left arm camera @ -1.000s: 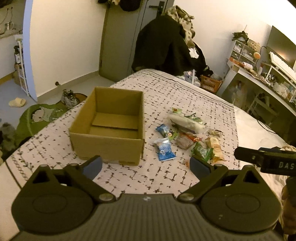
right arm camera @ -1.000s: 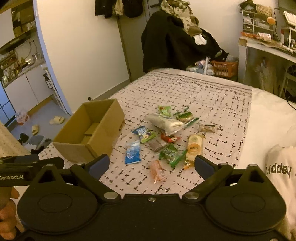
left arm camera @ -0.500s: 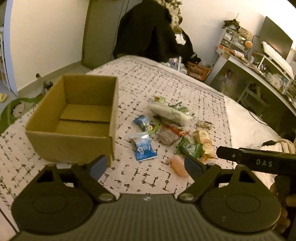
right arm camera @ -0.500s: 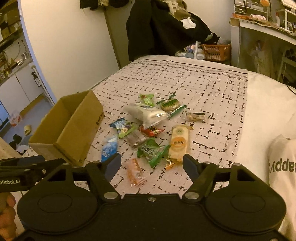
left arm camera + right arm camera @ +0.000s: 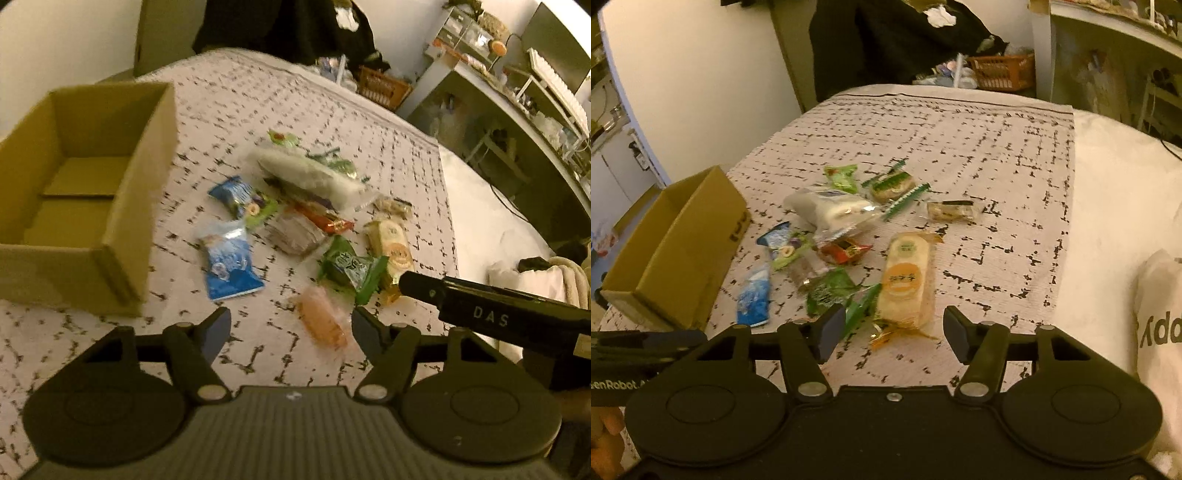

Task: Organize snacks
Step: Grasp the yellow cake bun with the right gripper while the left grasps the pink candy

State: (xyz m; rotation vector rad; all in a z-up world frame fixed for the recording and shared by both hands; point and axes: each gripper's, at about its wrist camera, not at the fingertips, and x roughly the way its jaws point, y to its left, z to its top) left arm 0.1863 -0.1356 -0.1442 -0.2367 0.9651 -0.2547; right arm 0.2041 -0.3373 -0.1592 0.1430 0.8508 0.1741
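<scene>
Several snack packets lie in a heap on the patterned bedspread (image 5: 280, 92), right of an open cardboard box (image 5: 144, 177) that holds nothing. Nearest my left gripper (image 5: 290, 330) is an orange packet (image 5: 323, 323), just ahead between the jaws, which are closing without touching it. A blue packet (image 5: 231, 267) lies a little further left. My right gripper (image 5: 894, 332) hovers above the near end of a yellow cracker pack (image 5: 907, 280); its jaws are closing too, with the pads apart from the pack. A green packet (image 5: 831, 290) lies by its left finger.
A white bag of snacks (image 5: 831, 210) tops the heap. The right gripper's black body (image 5: 491, 310) crosses the right of the left wrist view. A person's white garment (image 5: 1160, 325) is at the right. A desk (image 5: 517, 96), an orange basket (image 5: 1004, 72) and dark clothes (image 5: 886, 40) stand behind the bed.
Both grippers have come down and forward toward the snack heap, which now looms larger. Both pairs of jaws have narrowed. Nothing on the bed has moved.
</scene>
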